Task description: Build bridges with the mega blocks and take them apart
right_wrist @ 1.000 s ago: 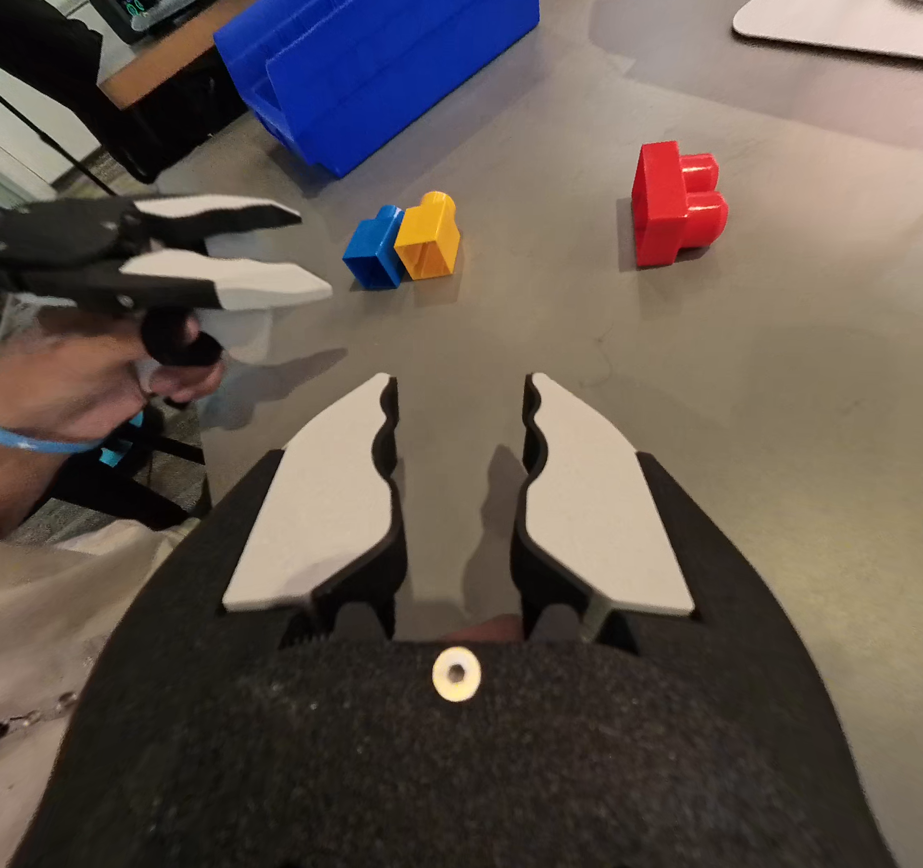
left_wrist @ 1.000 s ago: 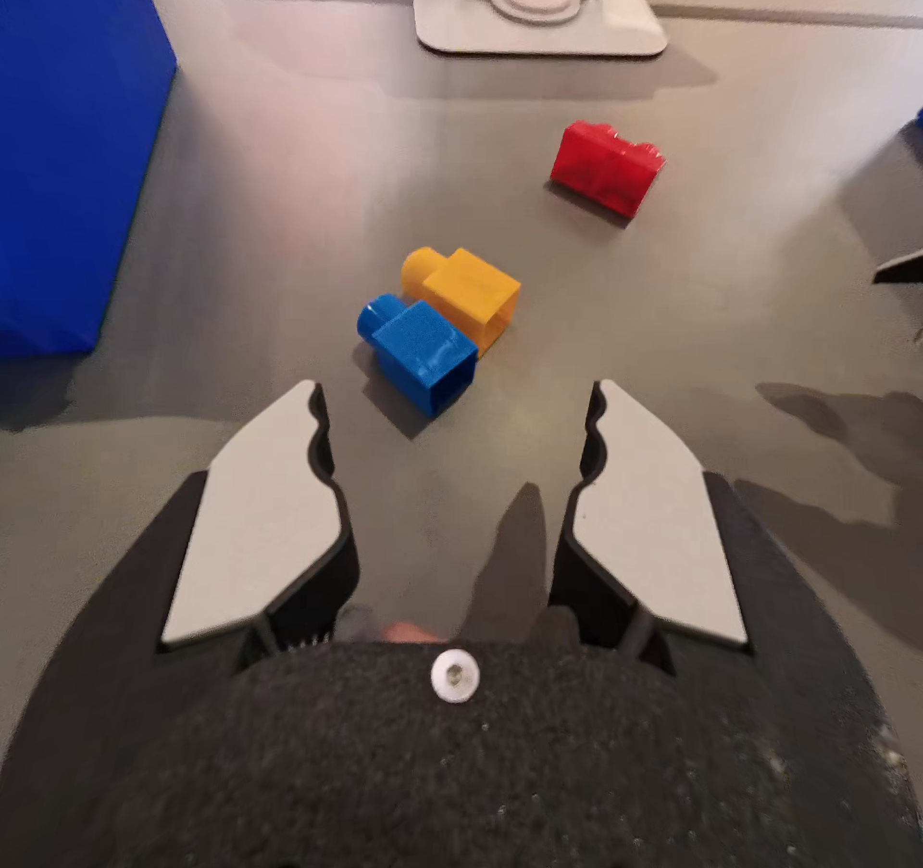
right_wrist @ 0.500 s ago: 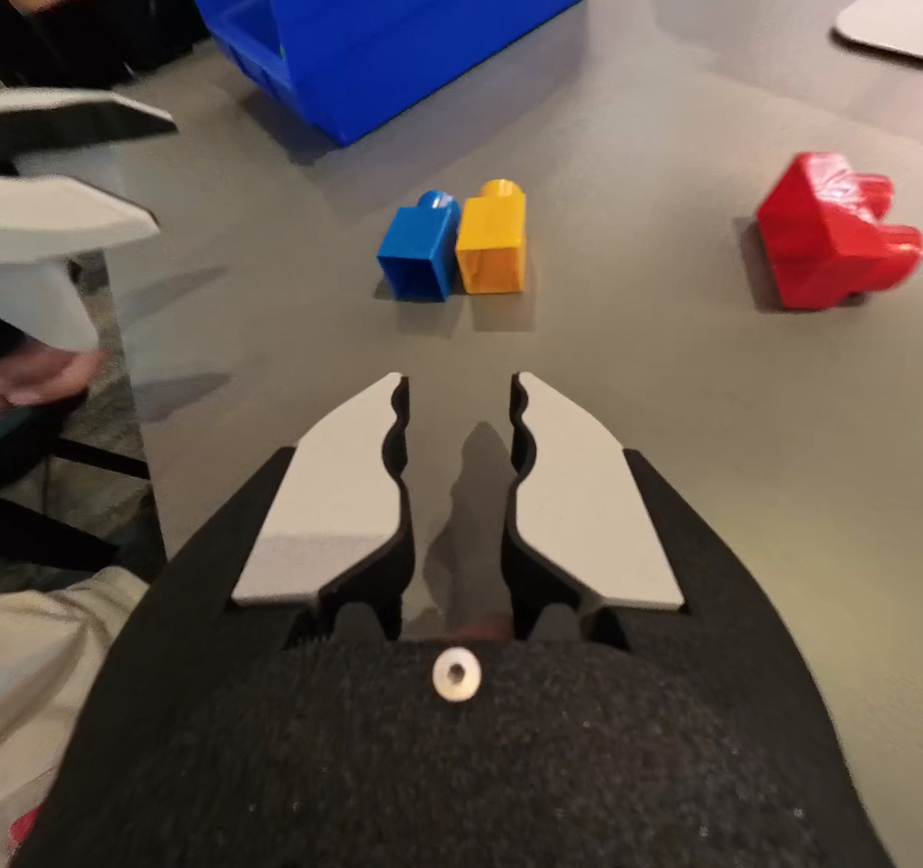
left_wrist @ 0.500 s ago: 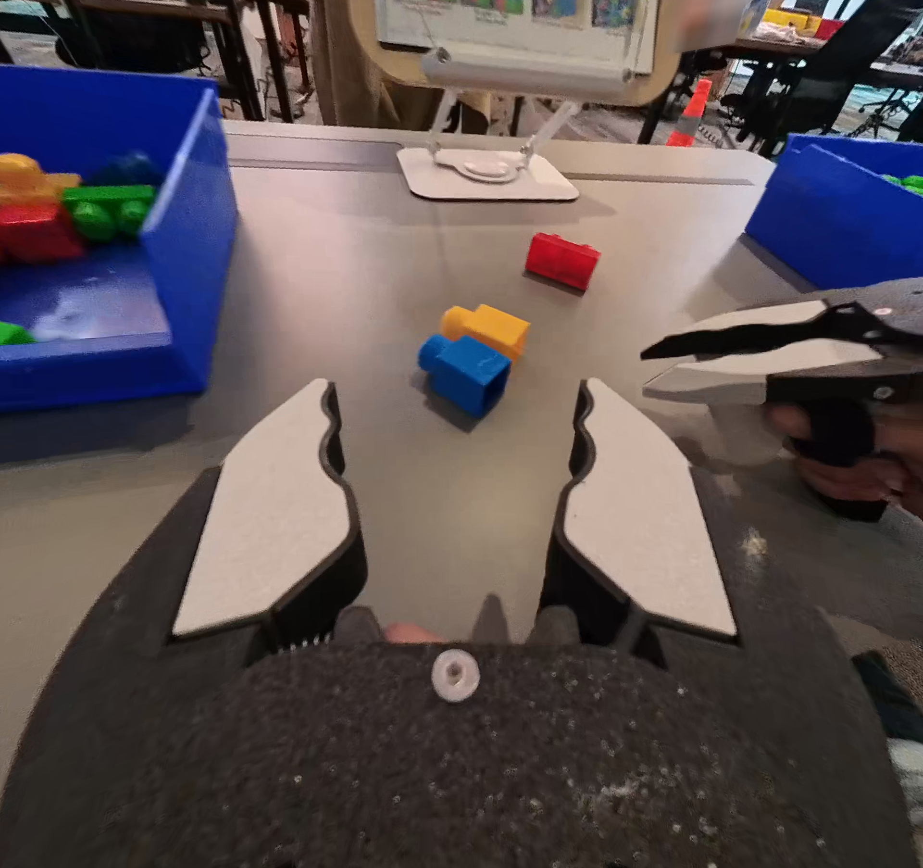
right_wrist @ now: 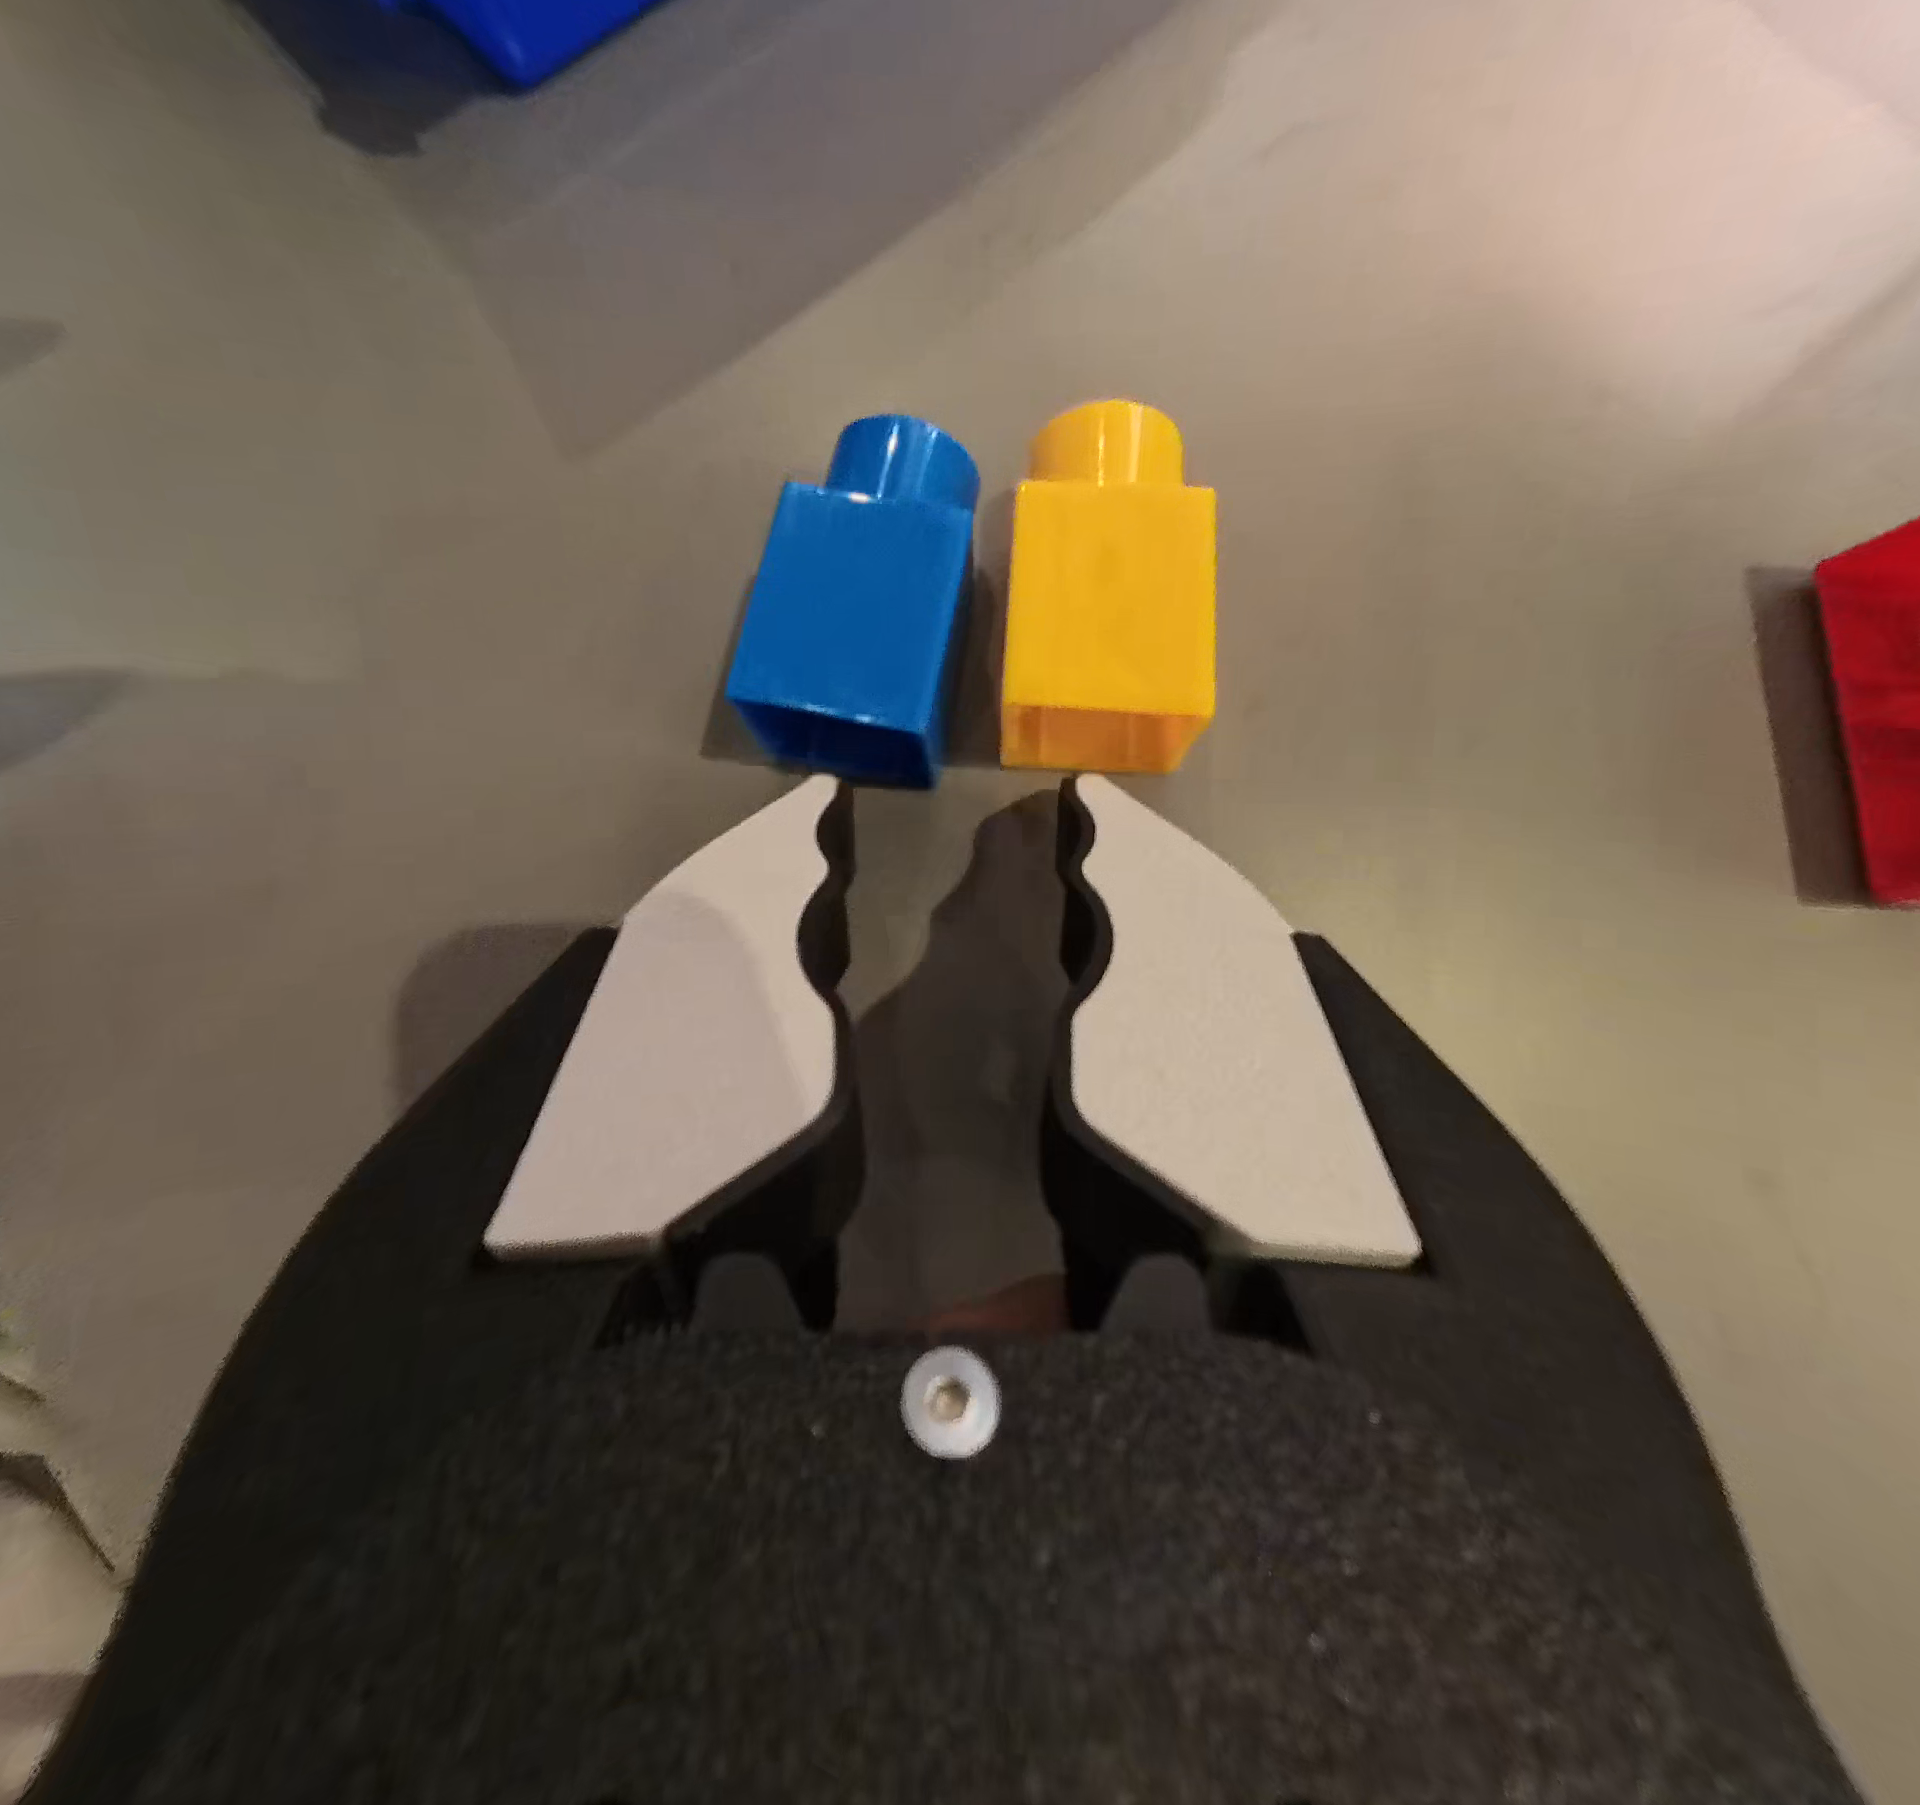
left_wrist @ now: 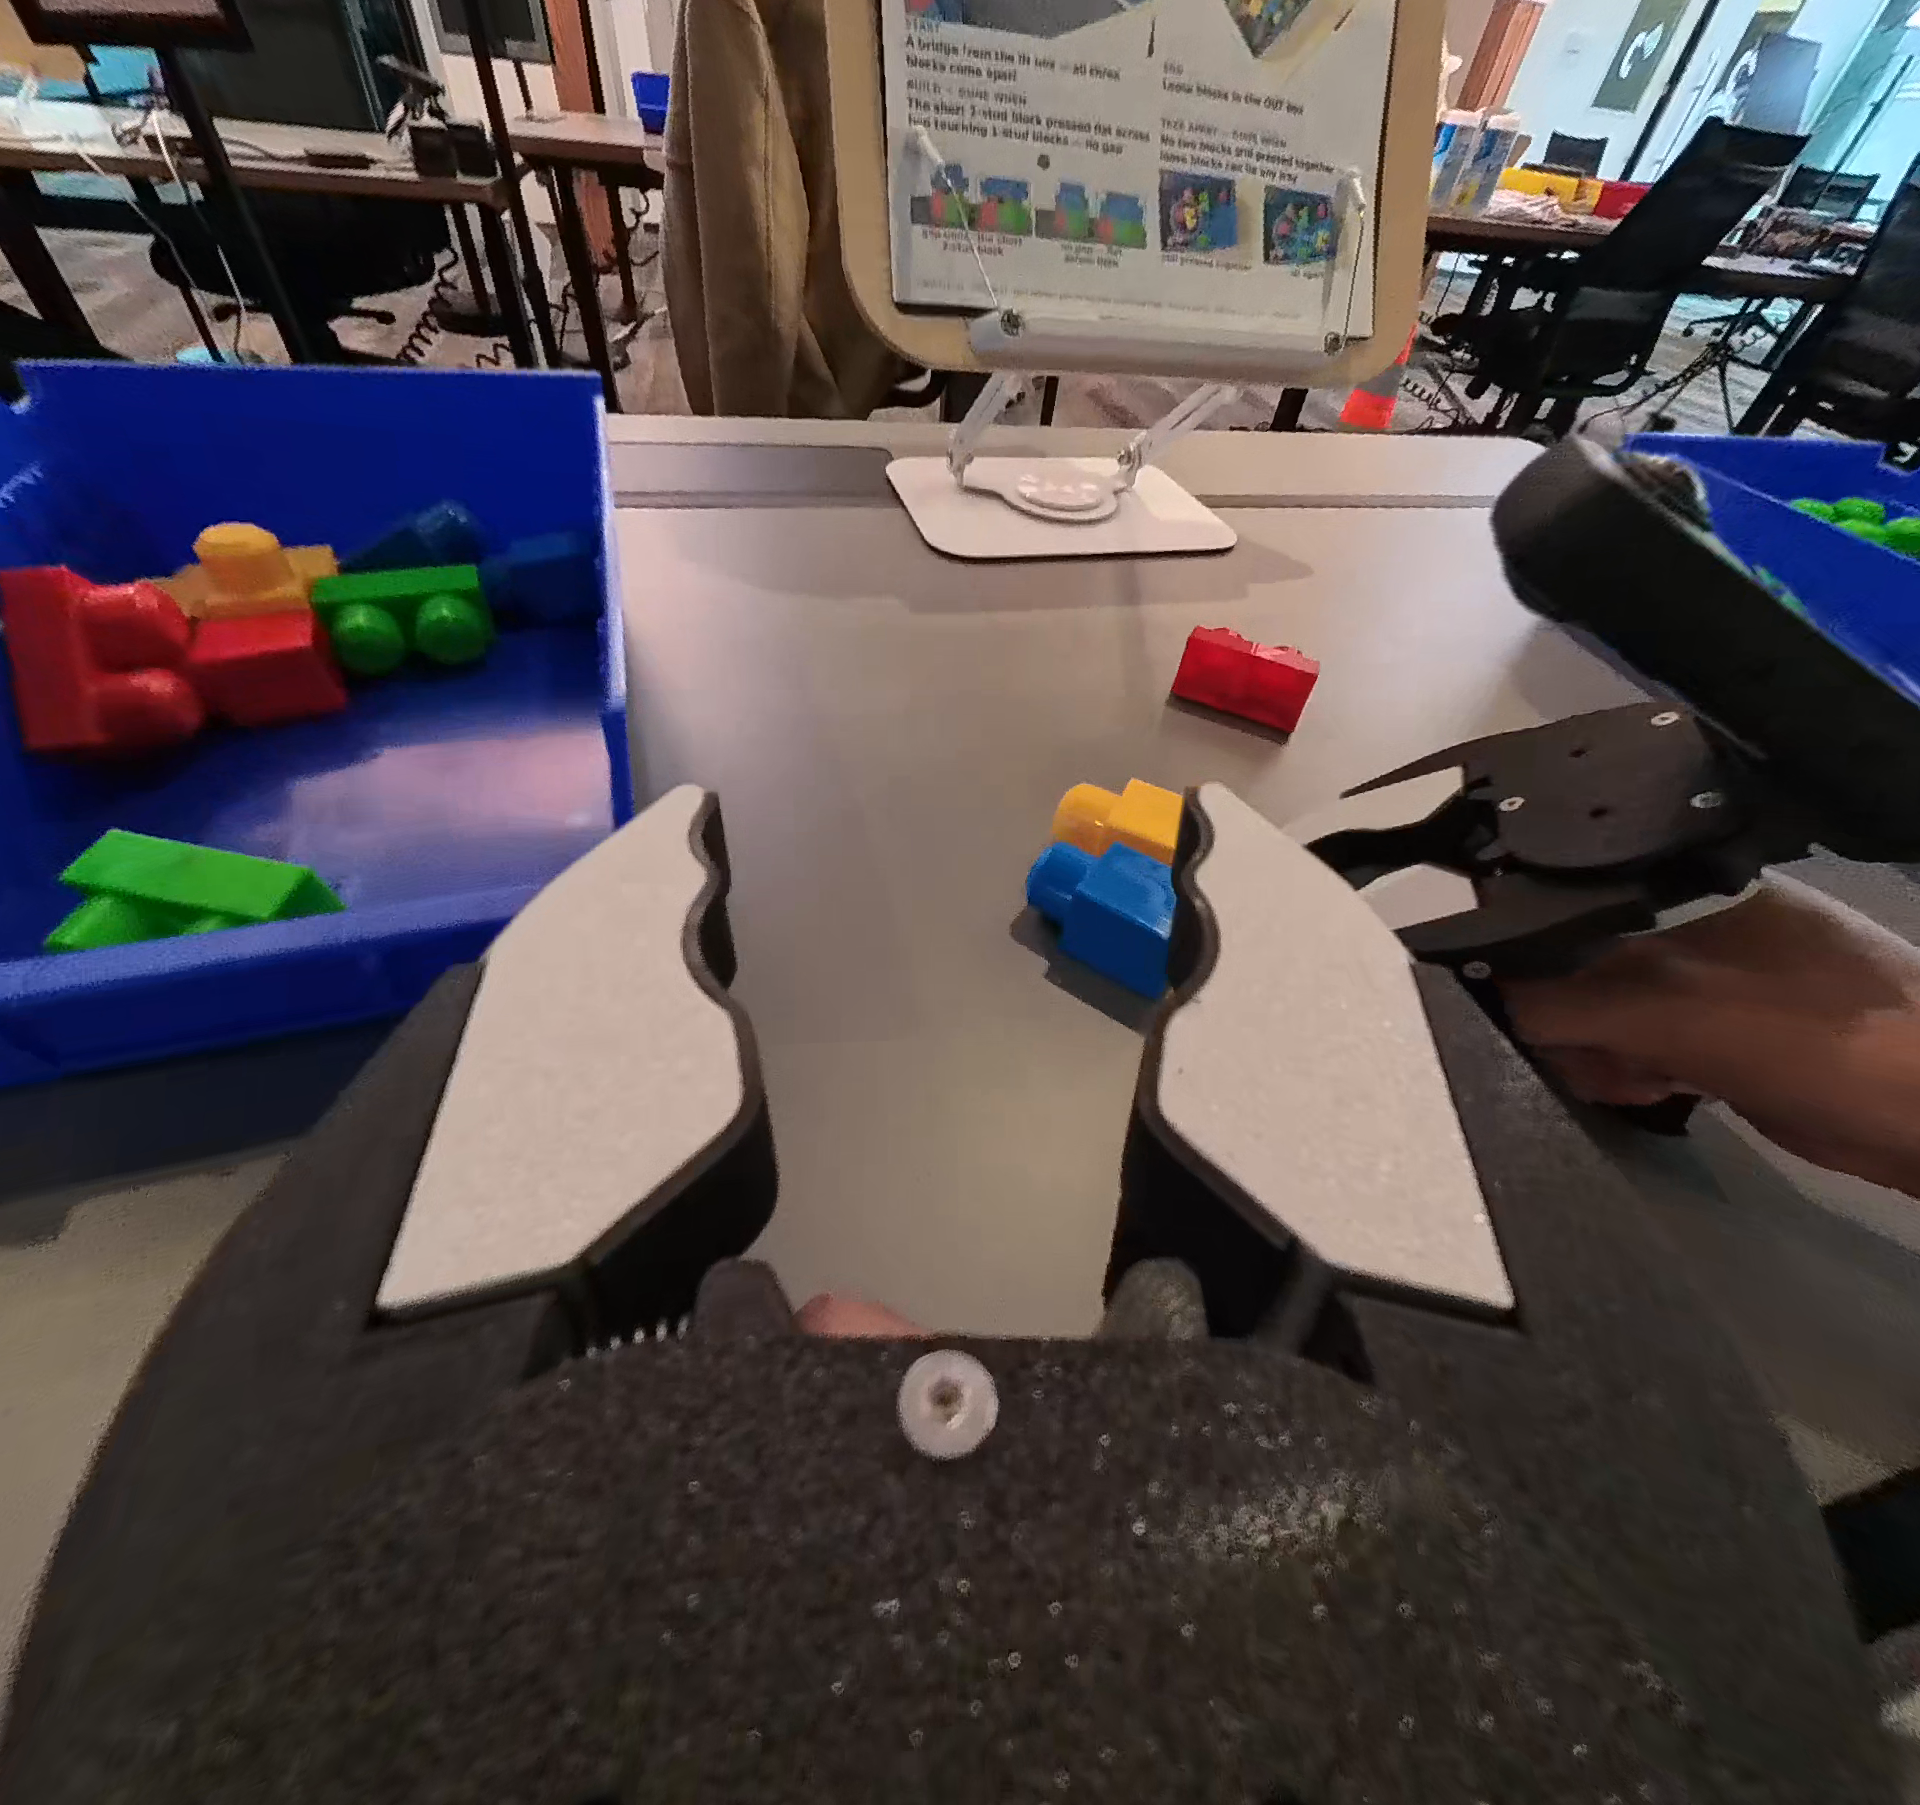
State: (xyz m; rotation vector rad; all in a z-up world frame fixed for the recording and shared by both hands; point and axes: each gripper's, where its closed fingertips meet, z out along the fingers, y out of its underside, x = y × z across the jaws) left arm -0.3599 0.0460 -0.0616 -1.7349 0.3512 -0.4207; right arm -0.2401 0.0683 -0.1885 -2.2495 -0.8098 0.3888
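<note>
Right hand-held gripper (right_wrist: 954,794) advanced, parted, just short of blue block (right_wrist: 854,625); yellow block (right_wrist: 1110,612) alongside.

Blue block (right_wrist: 852,623), yellow block (right_wrist: 1110,612), red block (left_wrist: 1244,678); blue bin (left_wrist: 416,820) (red, green, yellow blocks inside); grey table (left_wrist: 883,695).

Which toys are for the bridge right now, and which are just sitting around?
For the bridge:
- small blue plastic one-stud block
- small yellow plastic one-stud block
- red plastic two-stud block

Just sitting around:
- blue plastic bin holding spare blocks
- white instruction sheet stand
</note>
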